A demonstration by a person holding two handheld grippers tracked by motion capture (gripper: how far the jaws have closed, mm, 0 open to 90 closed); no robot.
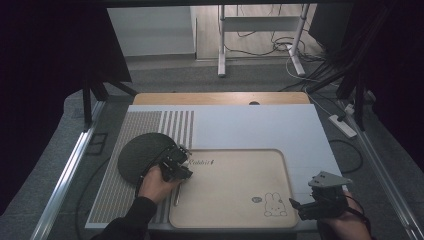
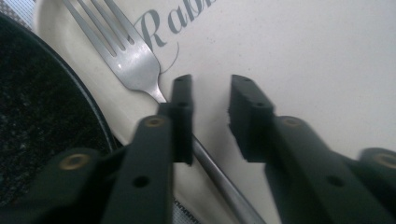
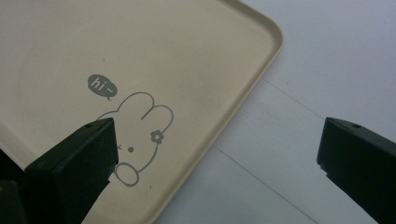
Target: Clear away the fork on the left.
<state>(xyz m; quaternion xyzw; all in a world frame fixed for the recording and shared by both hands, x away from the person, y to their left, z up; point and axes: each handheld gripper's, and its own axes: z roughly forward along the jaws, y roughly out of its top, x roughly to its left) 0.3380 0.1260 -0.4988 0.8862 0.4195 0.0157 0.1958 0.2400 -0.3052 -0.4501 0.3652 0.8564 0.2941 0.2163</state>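
Nearest the person, the right gripper hovers over the tray's near right corner, by the printed rabbit. Its jaws are spread wide with nothing between them; in its own view one jaw hangs over the tray and the other over the white mat.

Farther in, the left gripper sits at the tray's left edge. The fork lies on the tray's left rim, tines pointing away toward the "Rabbit" lettering, handle running back under the gripper. The left gripper's jaws are parted a little, and the gap between them is empty: the handle passes beneath the left-hand jaw in that view, not between the two. Whether that jaw touches the handle I cannot tell.

The risk I judge: the fork rests on a sloped rim, just beside the dark round plate. A nudge from the jaw as the gripper leaves could roll it off the rim or slide it against the plate. Closing now would miss the handle.
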